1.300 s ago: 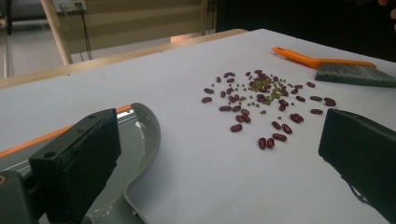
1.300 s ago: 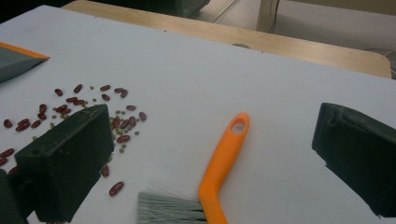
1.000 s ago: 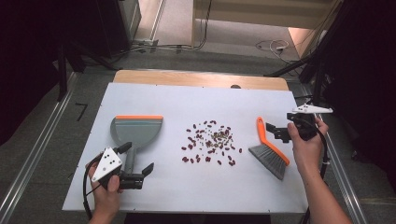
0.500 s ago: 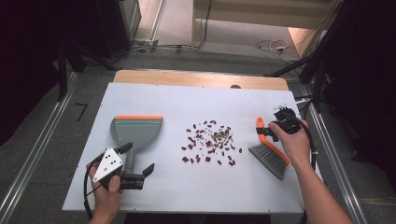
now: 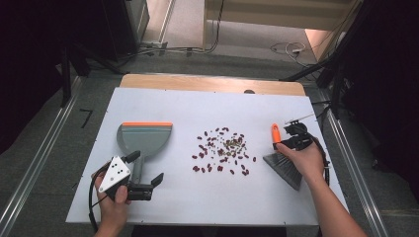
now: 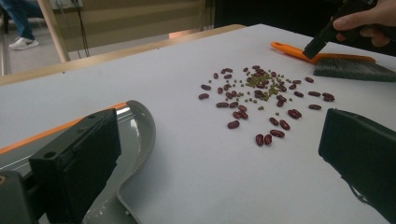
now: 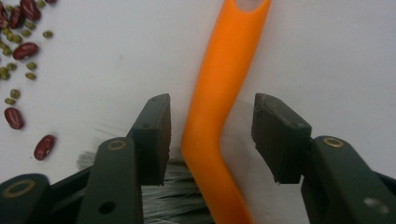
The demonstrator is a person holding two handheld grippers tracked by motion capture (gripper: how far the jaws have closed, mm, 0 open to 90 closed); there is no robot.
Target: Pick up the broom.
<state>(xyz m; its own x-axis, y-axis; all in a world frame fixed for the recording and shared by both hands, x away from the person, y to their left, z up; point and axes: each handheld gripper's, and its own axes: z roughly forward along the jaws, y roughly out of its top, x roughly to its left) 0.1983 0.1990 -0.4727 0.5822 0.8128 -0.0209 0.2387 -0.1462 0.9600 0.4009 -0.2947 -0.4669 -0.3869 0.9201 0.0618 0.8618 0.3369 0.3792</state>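
Note:
A hand brush with an orange handle (image 5: 275, 133) (image 7: 219, 93) and grey bristles (image 5: 286, 168) lies at the right of the white table (image 5: 197, 197). My right gripper (image 5: 285, 140) (image 7: 210, 135) is lowered over it, and its jaws have just been closing. The handle runs between them with a gap on each side, so the gripper is still open. A scatter of red and green beans (image 5: 222, 148) (image 6: 261, 93) lies mid-table. A grey dustpan (image 5: 146, 138) (image 6: 135, 135) with an orange rim sits at the left. My left gripper (image 5: 144, 169) (image 6: 219, 163) stands open by the dustpan's handle.
A wooden strip (image 5: 212, 84) borders the table's far edge. Cables (image 5: 286, 48) lie on the floor beyond it. Metal rails run along both sides of the table. In the left gripper view the right gripper (image 6: 322, 39) and the brush (image 6: 350, 70) appear far off.
The right hand has come down and leftward from above the brush onto its handle, and its jaws have narrowed around it. The left hand and dustpan have not moved.

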